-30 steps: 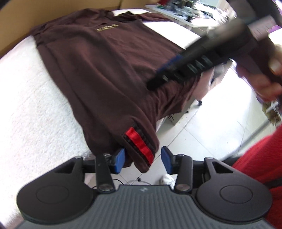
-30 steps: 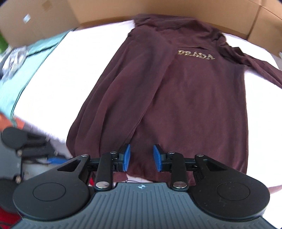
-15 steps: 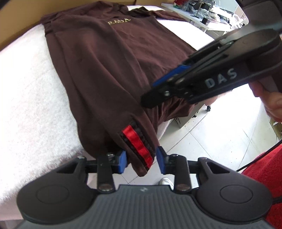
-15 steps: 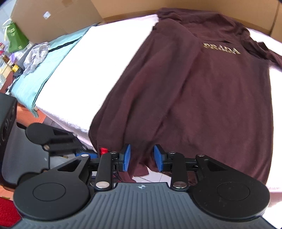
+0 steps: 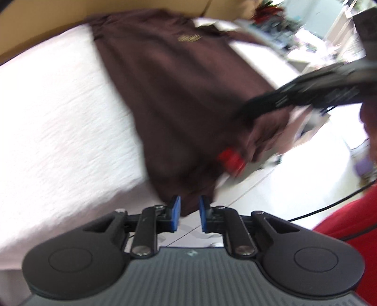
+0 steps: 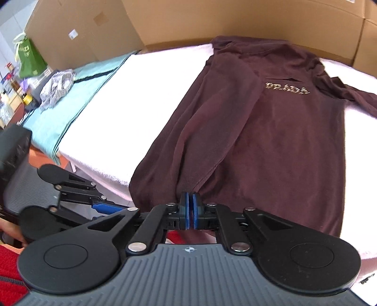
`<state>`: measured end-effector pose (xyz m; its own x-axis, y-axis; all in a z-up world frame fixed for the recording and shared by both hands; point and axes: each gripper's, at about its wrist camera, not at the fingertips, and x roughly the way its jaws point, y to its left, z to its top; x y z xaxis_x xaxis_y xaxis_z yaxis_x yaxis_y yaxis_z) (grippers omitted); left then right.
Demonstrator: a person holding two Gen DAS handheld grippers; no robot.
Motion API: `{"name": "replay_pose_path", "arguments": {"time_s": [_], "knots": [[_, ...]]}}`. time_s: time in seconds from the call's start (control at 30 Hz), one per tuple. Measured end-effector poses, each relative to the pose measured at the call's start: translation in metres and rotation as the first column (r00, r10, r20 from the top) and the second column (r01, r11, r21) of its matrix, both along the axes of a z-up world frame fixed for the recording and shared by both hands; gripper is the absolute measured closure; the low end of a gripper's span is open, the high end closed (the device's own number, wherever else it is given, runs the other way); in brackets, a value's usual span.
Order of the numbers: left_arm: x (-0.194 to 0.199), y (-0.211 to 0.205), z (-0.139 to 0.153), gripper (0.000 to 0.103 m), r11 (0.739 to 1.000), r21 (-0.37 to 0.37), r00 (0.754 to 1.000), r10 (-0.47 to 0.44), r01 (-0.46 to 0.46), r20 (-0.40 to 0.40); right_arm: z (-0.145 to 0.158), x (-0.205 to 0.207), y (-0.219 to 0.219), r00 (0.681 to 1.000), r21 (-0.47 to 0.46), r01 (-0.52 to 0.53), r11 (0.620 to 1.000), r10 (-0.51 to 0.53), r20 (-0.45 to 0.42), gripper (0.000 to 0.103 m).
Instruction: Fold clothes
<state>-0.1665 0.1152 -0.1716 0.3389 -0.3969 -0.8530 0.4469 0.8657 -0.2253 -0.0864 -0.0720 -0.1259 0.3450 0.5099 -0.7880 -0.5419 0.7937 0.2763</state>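
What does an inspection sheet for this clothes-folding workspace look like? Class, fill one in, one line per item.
Surface: white towel-like cover over the table.
Job's things: brown shirt lying flat, gold lettering on the chest, hem hanging over the near edge; red cuff hanging there too.
Clutter: teal cloth and a striped rag at the far left.
Grippers: right tongs shut on the shirt hem; left tongs open, hem between the pads, not yet pinched.
Cables: black cable over the floor.
Surroundings: cardboard boxes behind, green bag, tiled floor.
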Motion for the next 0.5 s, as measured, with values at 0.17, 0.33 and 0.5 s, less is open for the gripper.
{"name": "replay_pose_path", "arguments": {"time_s": [0.17, 0.33, 0.5], "knots": [[-0.006, -0.022, 0.011, 0.061, 0.995, 0.008, 0.993, -0.098, 0.098, 0.066, -0.015, 0.007, 0.006, 0.998, -0.023, -0.01, 1.0, 0.008, -0.061, 0.099], [-0.003, -0.044, 0.015, 0.042, 0.985, 0.063, 0.98, -0.168, 0.162, 0.107, -0.007, 0.004, 0.009, 0.996, 0.077, -0.058, 0.995, 0.063, -0.068, 0.099], [-0.007, -0.031, 0.014, 0.042, 0.985, 0.097, 0.984, -0.154, 0.145, 0.09, 0.009, 0.002, 0.011, 0.993, 0.171, -0.103, 0.98, 0.111, -0.032, 0.099]]}}
